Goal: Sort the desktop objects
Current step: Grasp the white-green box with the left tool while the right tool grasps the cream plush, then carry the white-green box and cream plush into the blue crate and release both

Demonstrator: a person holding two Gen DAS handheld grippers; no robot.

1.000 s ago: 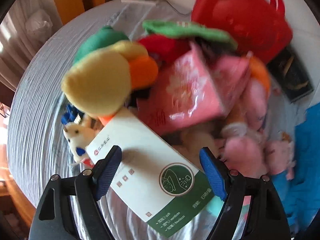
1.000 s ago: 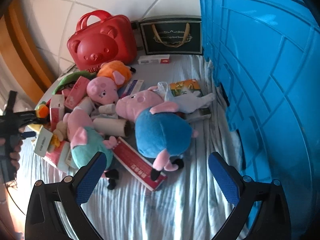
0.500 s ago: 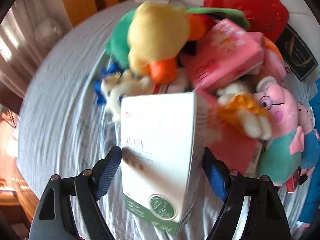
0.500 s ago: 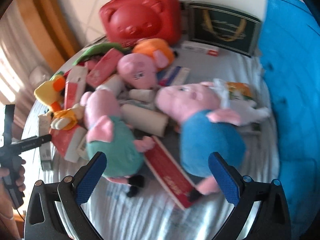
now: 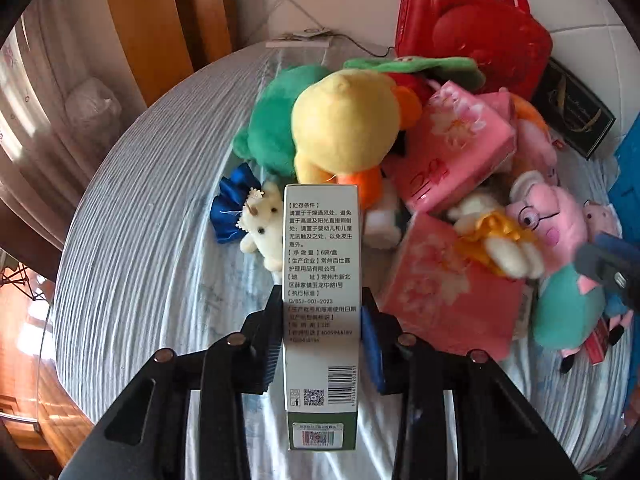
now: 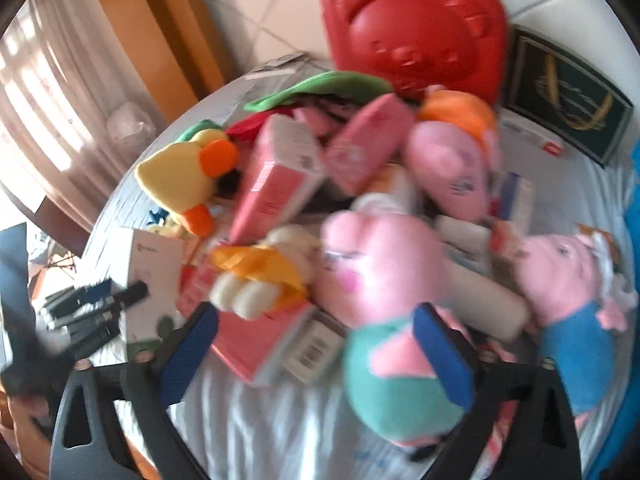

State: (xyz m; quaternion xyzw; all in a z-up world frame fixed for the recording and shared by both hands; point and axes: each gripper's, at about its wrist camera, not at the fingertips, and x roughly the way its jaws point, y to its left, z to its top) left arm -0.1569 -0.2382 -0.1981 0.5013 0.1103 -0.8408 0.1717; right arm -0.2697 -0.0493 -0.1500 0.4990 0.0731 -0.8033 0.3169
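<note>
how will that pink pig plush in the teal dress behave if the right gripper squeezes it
The pig plush looks soft and stuffed, so it will likely squash and sag rather than stay stiff. It probably weighs little. Its fuzzy fabric should not slip much between the right gripper pads, whose jaws are closing around it.

A second ago the white box (image 5: 321, 280) lay flat between the left gripper (image 5: 321, 344)'s wide jaws; now it stands on edge with them closing against its sides. The right gripper (image 6: 316, 356) has swung from the blue-shirted pig toward the green-shirted pig (image 6: 384, 320), jaws closing.
</note>
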